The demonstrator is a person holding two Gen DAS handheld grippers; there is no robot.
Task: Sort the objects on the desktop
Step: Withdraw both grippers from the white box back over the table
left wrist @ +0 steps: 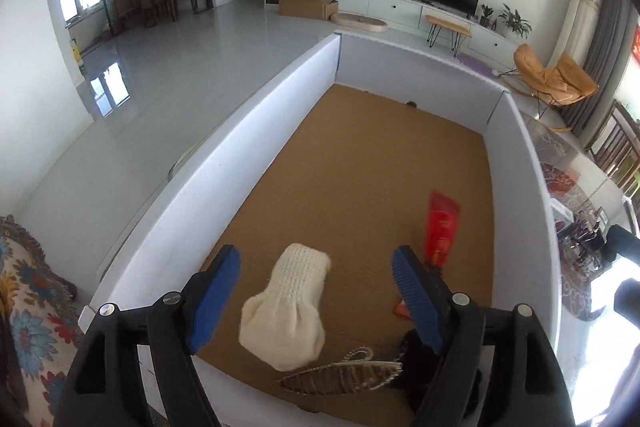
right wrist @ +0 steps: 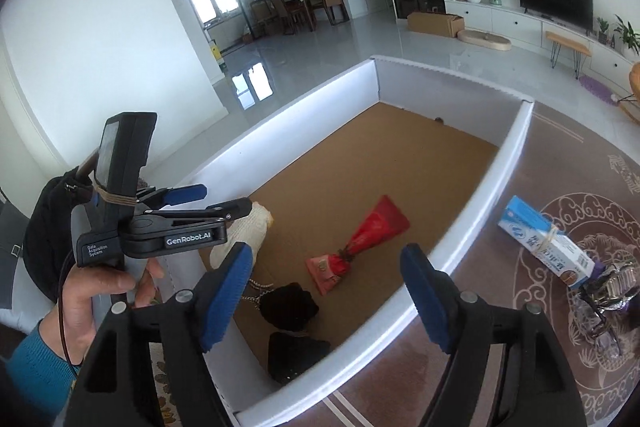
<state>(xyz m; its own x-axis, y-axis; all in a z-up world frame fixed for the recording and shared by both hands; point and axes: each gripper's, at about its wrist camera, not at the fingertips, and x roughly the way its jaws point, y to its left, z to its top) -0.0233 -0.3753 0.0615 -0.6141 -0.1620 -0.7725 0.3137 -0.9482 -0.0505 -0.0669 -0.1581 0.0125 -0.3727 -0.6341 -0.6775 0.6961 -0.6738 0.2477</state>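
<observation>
A: A bright living room is seen, and a white-walled box (left wrist: 248, 163) with a brown cardboard floor is set low in front. What is found inside it?

B: A cream knitted glove (left wrist: 288, 307) is seen lying near the left wall, a red pouch (right wrist: 360, 243) lies toward the right wall, a black cloth (right wrist: 294, 331) sits at the near edge, and a metal chain piece (left wrist: 344, 373) is laid just beside the glove.

A: And the tongs?

B: The left gripper (left wrist: 316, 295) is held wide apart above the glove, nothing clasped. The right gripper (right wrist: 328, 291) is likewise spread wide over the near wall, nothing between its pads. A blue-and-white carton (right wrist: 544, 241) is left outside on the patterned mat (right wrist: 560, 163).
</observation>
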